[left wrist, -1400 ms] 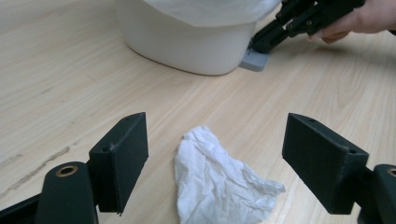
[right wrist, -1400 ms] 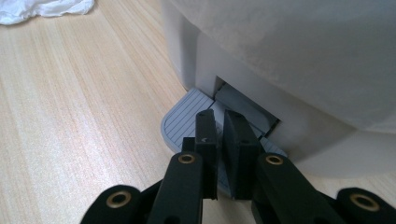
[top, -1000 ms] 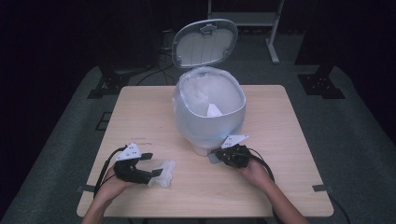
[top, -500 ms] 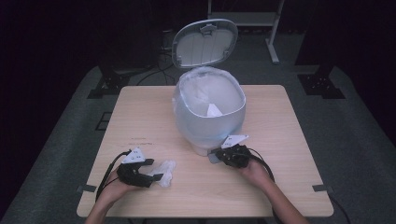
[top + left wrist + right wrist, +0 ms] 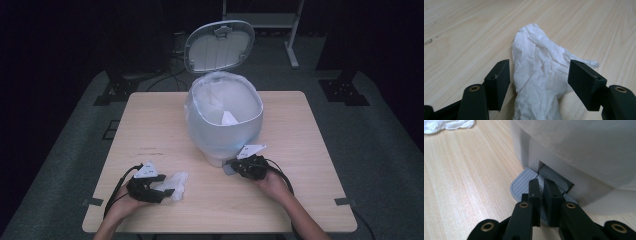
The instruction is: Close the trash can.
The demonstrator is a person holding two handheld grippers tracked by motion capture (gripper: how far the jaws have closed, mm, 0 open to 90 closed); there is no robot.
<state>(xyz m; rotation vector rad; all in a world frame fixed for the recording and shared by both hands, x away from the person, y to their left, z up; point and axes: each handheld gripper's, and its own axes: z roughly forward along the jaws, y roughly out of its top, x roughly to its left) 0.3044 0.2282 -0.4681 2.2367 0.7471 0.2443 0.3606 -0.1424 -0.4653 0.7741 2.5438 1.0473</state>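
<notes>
L gripper (image 5: 537, 82) jaws just been closing, now narrower, astride crumpled tissue (image 5: 540, 72) at table's 7 o'clock, pads not yet pressing. R gripper (image 5: 541, 195) jaws shut, pressing bin pedal (image 5: 524, 186) (lid (image 5: 219, 46) up). Pinch next, probably.

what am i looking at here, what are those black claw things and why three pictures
A person sits at a wooden table holding a two-jaw tool in each hand. One picture looks down from above; the other two come from cameras riding on each tool. The left tool has open jaws either side of a crumpled white tissue and has just been closing on it. The right tool, jaws shut, presses the grey pedal of a white bin, whose lid stands open.
</notes>
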